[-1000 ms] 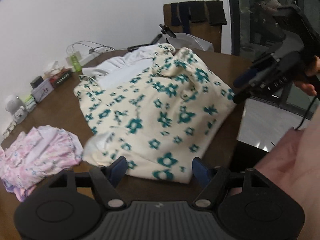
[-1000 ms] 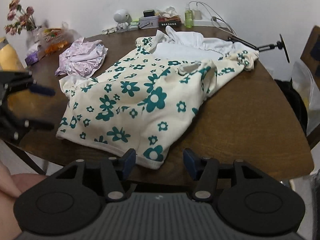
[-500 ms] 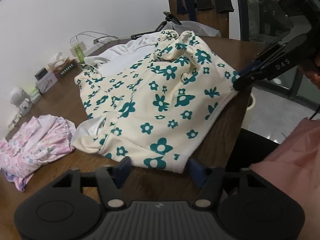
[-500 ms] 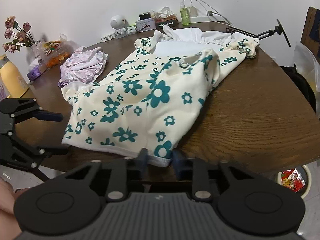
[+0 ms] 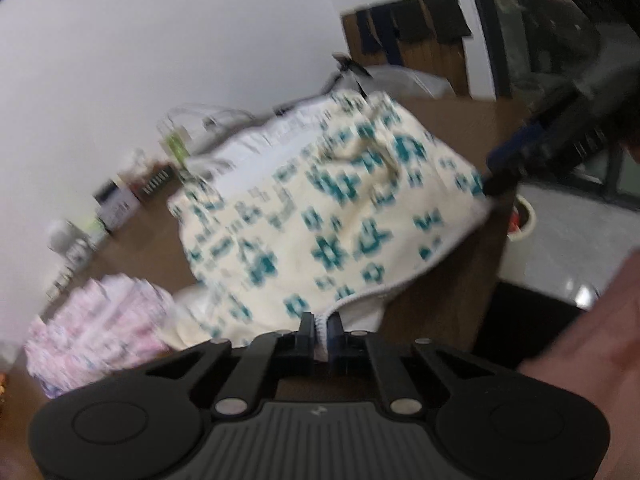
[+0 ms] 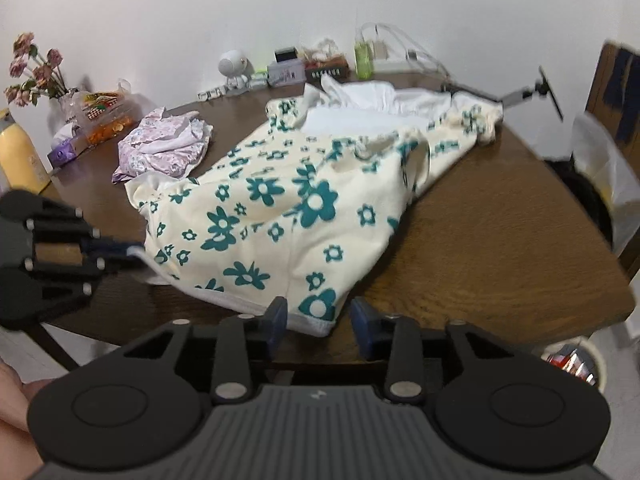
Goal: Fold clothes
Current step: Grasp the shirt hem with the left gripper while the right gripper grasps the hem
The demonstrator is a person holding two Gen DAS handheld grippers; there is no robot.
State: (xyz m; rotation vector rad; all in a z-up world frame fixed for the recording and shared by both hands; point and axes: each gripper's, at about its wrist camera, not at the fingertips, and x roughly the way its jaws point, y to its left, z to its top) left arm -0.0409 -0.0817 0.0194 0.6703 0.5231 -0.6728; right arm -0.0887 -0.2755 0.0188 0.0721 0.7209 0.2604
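Observation:
A cream garment with teal flowers (image 6: 288, 208) lies spread on the round brown table (image 6: 500, 240); it also shows, blurred, in the left wrist view (image 5: 328, 216). My left gripper (image 5: 321, 326) is shut on the garment's white hem at its near corner; it shows from the side in the right wrist view (image 6: 120, 250). My right gripper (image 6: 318, 316) is open, its fingers on either side of the other hem corner at the table's front edge. It shows in the left wrist view (image 5: 496, 182) at the garment's far corner.
A crumpled pink garment (image 6: 164, 148) lies at the table's left. Boxes, a green bottle (image 6: 362, 60), cables, a small white figure and dried flowers (image 6: 36, 72) line the back. A black stand (image 6: 532, 92) and a chair (image 6: 616, 92) are at the right.
My left gripper has closed on the hem corner and the view swings, blurred. My right gripper, nearly closed half a second ago, has opened wider at its corner.

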